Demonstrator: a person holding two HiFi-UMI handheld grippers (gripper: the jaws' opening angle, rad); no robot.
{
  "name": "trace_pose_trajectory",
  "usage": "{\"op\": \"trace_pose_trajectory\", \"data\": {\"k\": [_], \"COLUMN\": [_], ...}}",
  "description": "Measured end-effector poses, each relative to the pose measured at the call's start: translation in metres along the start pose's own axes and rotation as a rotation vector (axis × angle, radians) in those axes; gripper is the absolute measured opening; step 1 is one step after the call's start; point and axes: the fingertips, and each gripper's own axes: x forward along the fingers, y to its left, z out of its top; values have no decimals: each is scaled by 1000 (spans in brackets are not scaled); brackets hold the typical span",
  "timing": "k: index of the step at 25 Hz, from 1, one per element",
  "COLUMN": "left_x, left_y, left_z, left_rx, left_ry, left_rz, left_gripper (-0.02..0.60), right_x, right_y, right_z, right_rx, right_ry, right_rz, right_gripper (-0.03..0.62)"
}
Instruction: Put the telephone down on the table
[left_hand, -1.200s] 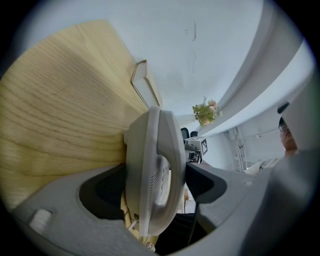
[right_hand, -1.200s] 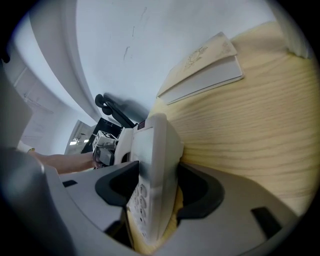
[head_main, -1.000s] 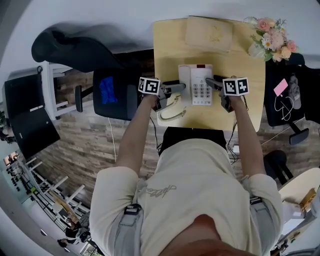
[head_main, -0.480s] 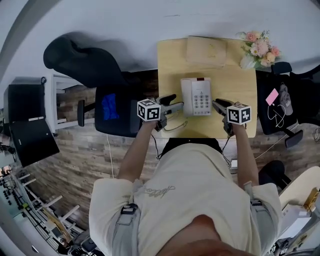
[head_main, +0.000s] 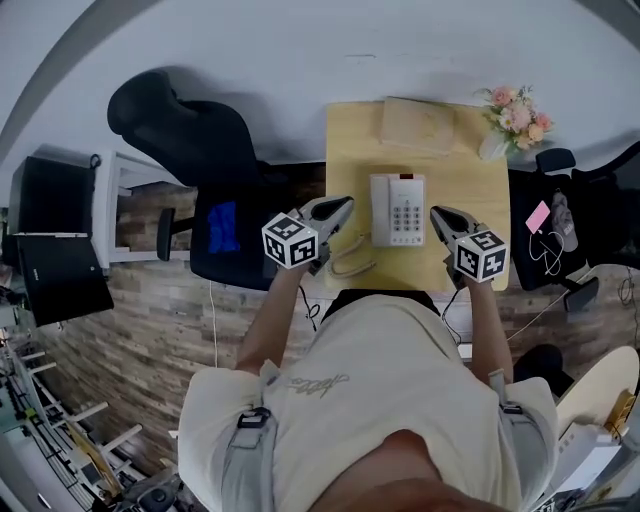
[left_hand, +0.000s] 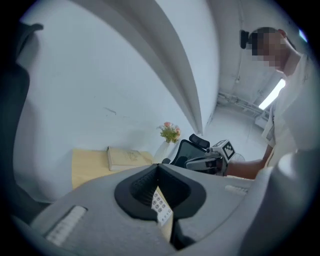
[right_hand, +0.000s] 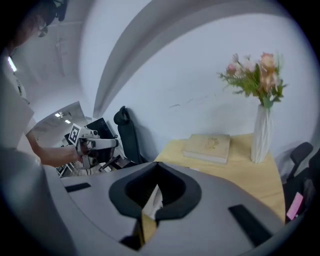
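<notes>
The white telephone (head_main: 397, 209) lies flat on the light wooden table (head_main: 470, 180), keypad up, its coiled cord (head_main: 350, 262) trailing off the near left corner. My left gripper (head_main: 343, 206) hovers left of it and my right gripper (head_main: 436, 213) right of it. Both are raised and touch nothing. Both pairs of jaws have just been closing and now meet with nothing between them. In the left gripper view the shut jaws (left_hand: 158, 167) leave a slit that shows the keypad (left_hand: 161, 207). The right gripper view shows its jaws (right_hand: 156, 164) shut too.
A closed tan book (head_main: 417, 125) lies at the table's far edge. A white vase (right_hand: 261, 134) of flowers (head_main: 512, 112) stands at the far right corner. A black office chair (head_main: 180, 120) is left of the table, and another dark chair (head_main: 560, 215) is to the right.
Both grippers have lifted from beside the telephone and drawn back from it, and their jaws have gone from wide open to shut. The telephone stays on the table.
</notes>
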Motion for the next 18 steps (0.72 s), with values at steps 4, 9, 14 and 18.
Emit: {"op": "trace_pose_trajectory", "data": {"k": [4, 9, 14, 18], "left_x": [-7, -14, -19, -22], "left_y": [-21, -52, -77, -92], "left_z": [47, 117, 167, 189], "left_rx": [179, 334, 434, 476], "left_ry": [32, -51, -133, -174], "left_rz": [43, 73, 75, 60], "left_gripper": [17, 17, 17, 17], "right_x": [-18, -42, -65, -80], "right_y": [31, 61, 84, 95], "right_z": [60, 129, 183, 211], "right_rx": [-107, -252, -337, -380], "right_ry": [-123, -248, -354, -419], "right_rz": [10, 9, 11, 0], "right_gripper": [0, 2, 2, 2]}}
